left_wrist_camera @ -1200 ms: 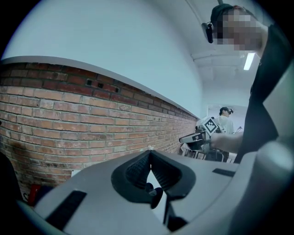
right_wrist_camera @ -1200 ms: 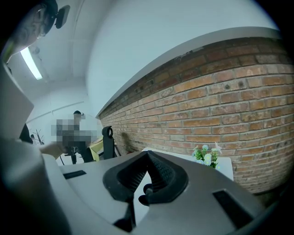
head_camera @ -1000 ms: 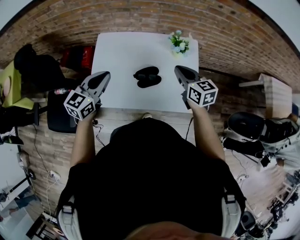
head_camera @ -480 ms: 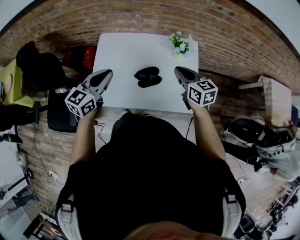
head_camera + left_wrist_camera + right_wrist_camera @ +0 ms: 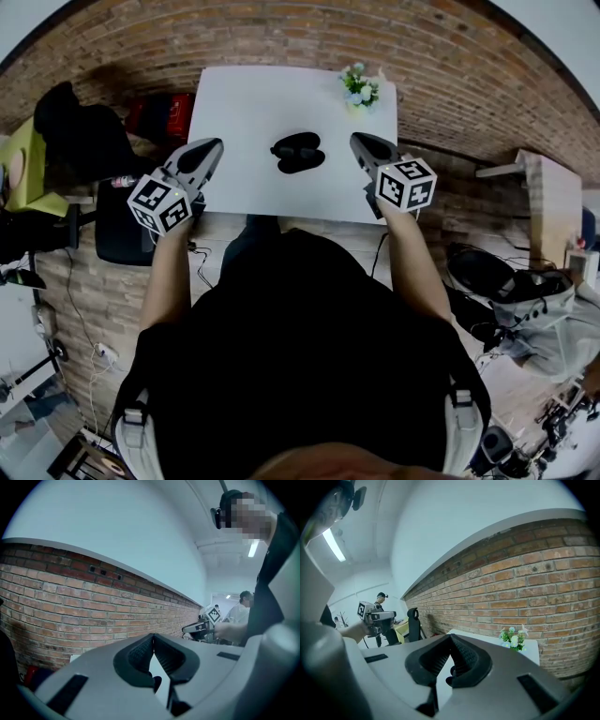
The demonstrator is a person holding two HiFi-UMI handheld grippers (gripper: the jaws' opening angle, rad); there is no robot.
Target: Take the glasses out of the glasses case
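Hovering over the near edge of the white table [image 5: 239, 103], the left gripper [image 5: 212, 147] and the right gripper [image 5: 357, 142] are noted at either side, with neither touching anything. In the left gripper view the ribbed pads [image 5: 138, 653] are seen pressed together at the tip, with nothing between them. The right gripper view shows the same: pads [image 5: 464, 658] met, no object caught.

The glasses case [image 5: 297, 154] lies near the middle of the table, between the two tools and a little beyond their tips, apart from both. It is dark and reads as two rounded lobes. Whether the lid is up or down cannot be settled from the head view, and no glasses can be made out. A small bunch of flowers [image 5: 359, 87] stands at the far right corner, well apart from the case.

The symmetrical hold is judged to be a ready stance: the case is flanked so that one tool can steady the shell while the other is used on the lid or the frame. The task is judged not yet begun. The jaws would have to be spread before any grip is taken. A light case on a smooth top is expected to slide if pushed from one side only.
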